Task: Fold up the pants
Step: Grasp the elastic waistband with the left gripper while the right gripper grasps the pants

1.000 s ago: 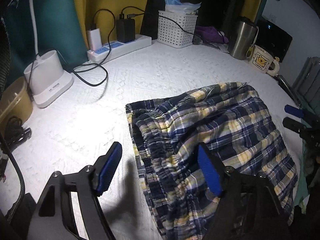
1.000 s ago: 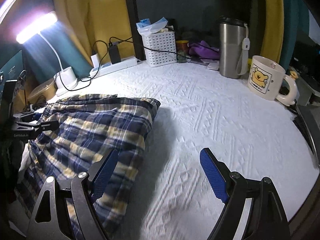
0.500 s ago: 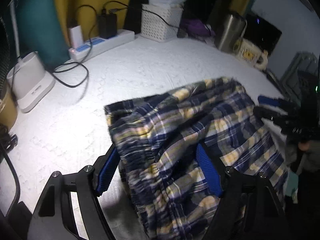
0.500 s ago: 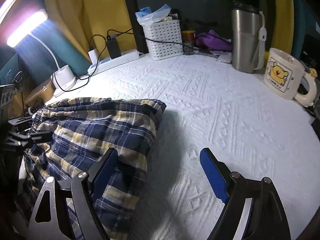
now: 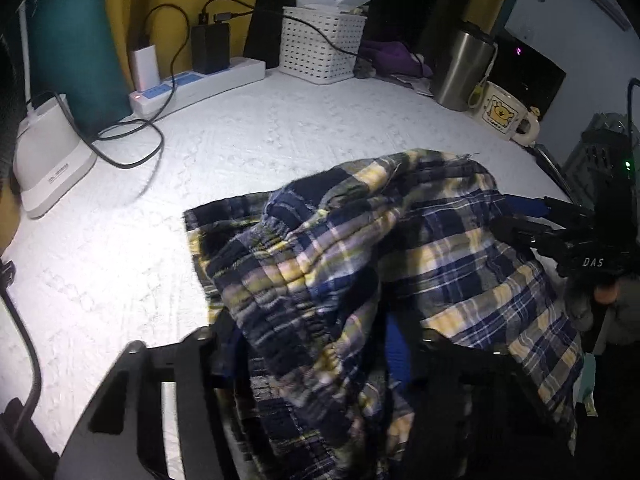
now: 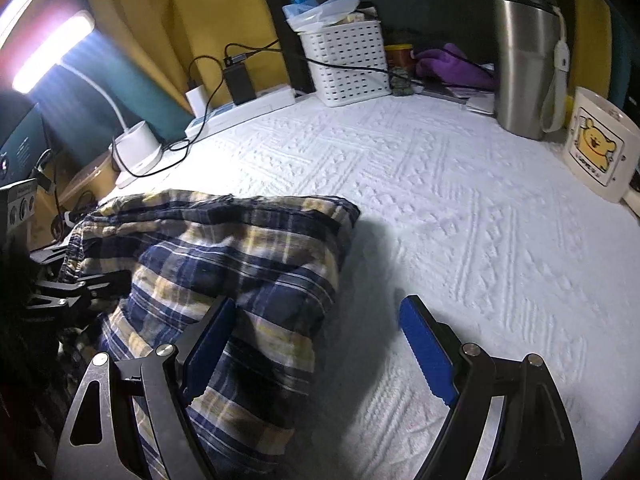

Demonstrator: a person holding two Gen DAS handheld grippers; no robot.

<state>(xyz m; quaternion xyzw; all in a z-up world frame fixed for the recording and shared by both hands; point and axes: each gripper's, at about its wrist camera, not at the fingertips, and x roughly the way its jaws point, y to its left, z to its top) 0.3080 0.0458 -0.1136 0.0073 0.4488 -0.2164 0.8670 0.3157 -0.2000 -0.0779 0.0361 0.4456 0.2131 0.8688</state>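
The blue and yellow plaid pants (image 5: 400,248) lie bunched on the white textured bedspread (image 5: 248,144). My left gripper (image 5: 316,356) has its jaws on both sides of the elastic waistband, with cloth heaped between them and hiding the pads. Whether they pinch the cloth does not show. My right gripper (image 6: 316,344) is open over the right edge of the pants (image 6: 240,256), its left finger (image 6: 208,336) on the cloth and its right finger (image 6: 428,352) over bare bedspread (image 6: 460,208). It also shows in the left wrist view (image 5: 536,220).
At the back stand a white basket (image 5: 320,48), a power strip (image 5: 200,84) with chargers and cables, a lamp base (image 5: 48,156), a steel tumbler (image 6: 524,60) and a bear mug (image 6: 596,152). The bed edge is close on the right.
My left gripper has pushed forward onto the waistband, which now bunches up between its jaws. My right gripper has moved left and closer to the pants' edge.
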